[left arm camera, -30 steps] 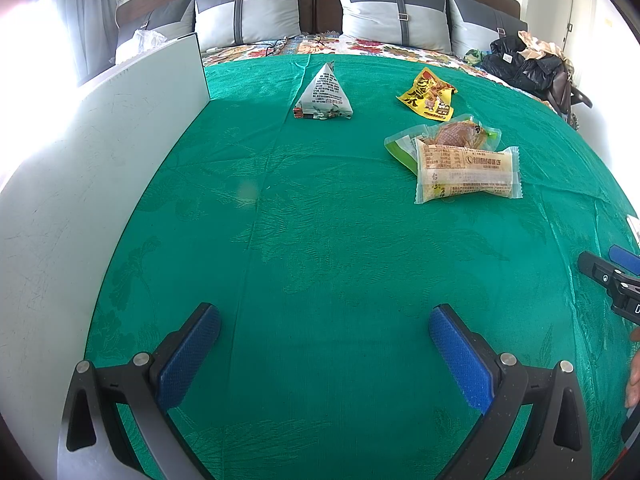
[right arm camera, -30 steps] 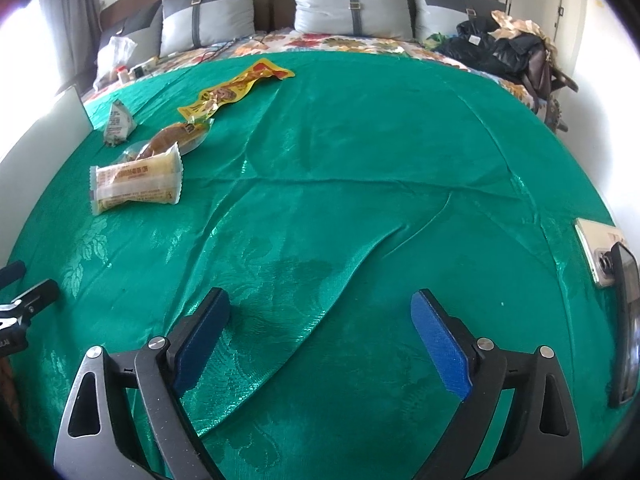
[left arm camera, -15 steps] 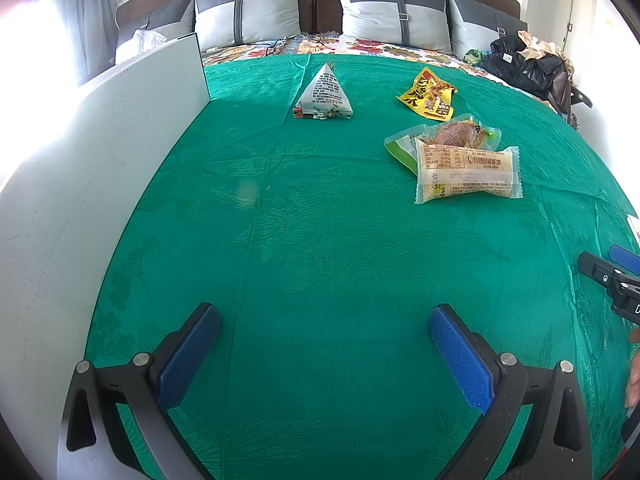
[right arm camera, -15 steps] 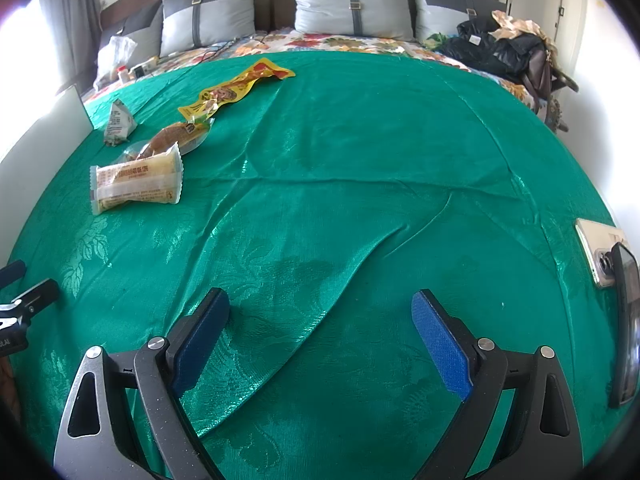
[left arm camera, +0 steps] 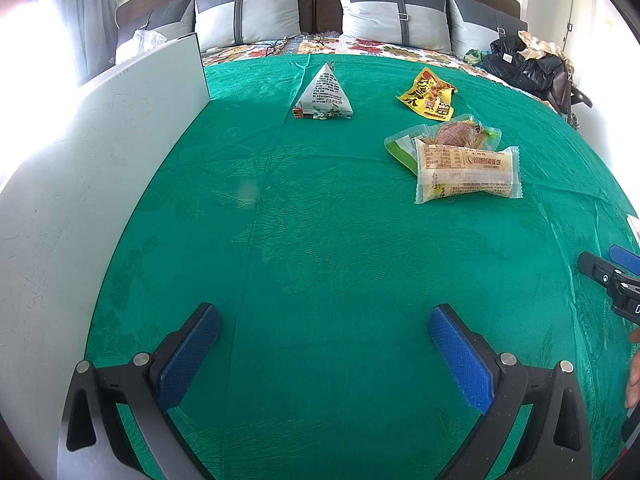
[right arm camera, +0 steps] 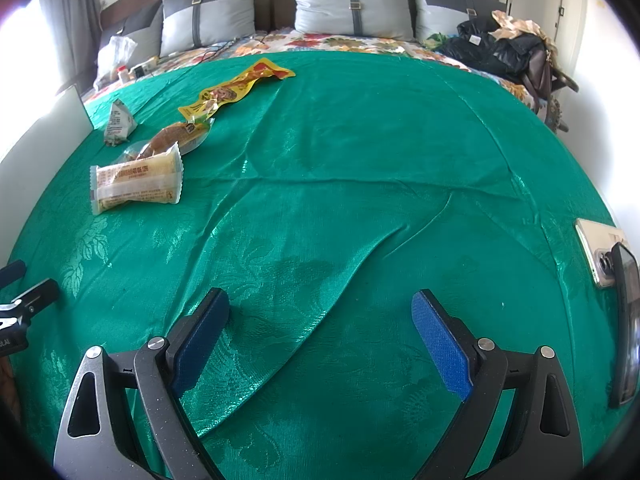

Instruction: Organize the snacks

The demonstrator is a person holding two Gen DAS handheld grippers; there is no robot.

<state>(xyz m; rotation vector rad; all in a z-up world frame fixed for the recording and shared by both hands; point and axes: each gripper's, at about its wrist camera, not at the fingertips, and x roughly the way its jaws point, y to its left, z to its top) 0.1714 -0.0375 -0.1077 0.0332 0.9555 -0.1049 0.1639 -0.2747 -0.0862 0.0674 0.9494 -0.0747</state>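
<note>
Several snack packets lie on a green cloth point(left arm camera: 320, 220) point(right arm camera: 360, 160). A pale cake bar packet point(left arm camera: 466, 174) point(right arm camera: 136, 182) partly overlaps a clear packet with a brown bun point(left arm camera: 452, 134) point(right arm camera: 172, 140). Farther back are a yellow packet point(left arm camera: 428, 94) point(right arm camera: 236, 88) and a white pyramid packet point(left arm camera: 325, 94) point(right arm camera: 118, 122). My left gripper point(left arm camera: 324, 344) stands open low over bare cloth, well short of the snacks. My right gripper point(right arm camera: 320, 332) is open too, over a fold in the cloth, with the snacks far to its left.
A white board point(left arm camera: 80, 184) point(right arm camera: 40, 136) stands upright along the left side. Two phones point(right arm camera: 600, 252) lie at the right edge. Grey pillows point(left arm camera: 392, 12) line the headboard, and dark clothes point(right arm camera: 496, 48) are piled at the back right.
</note>
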